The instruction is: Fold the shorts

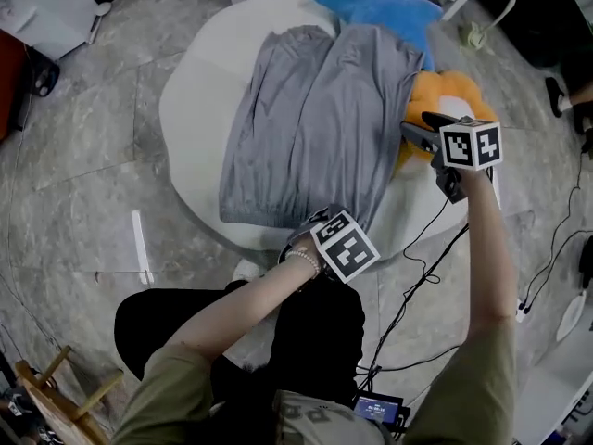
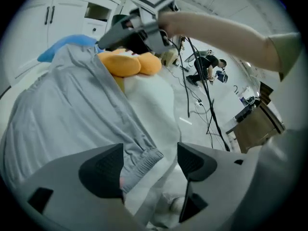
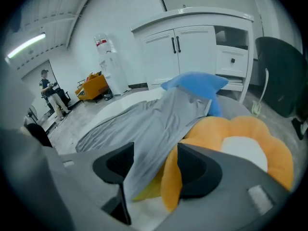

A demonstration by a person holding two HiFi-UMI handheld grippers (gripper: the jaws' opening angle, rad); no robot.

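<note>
Since grey shorts (image 1: 315, 128) look thin, soft, light, I'd pinch edges, not middle; cloth will sag and slide. Lying flat, creased, on white cushion (image 1: 199, 109): waistband (image 2: 142, 160) at 6 o'clock, legs toward 12. Left gripper (image 2: 149, 170) gapes around waistband corner; right gripper (image 3: 154, 170) gapes astride 3 o'clock edge.

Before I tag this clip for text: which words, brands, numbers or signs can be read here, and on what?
None can be read.
Marker cube, and the other: black-and-white squares, no letters.
Water bottle label: red, too blurred.
Small screen: too small to read.
</note>
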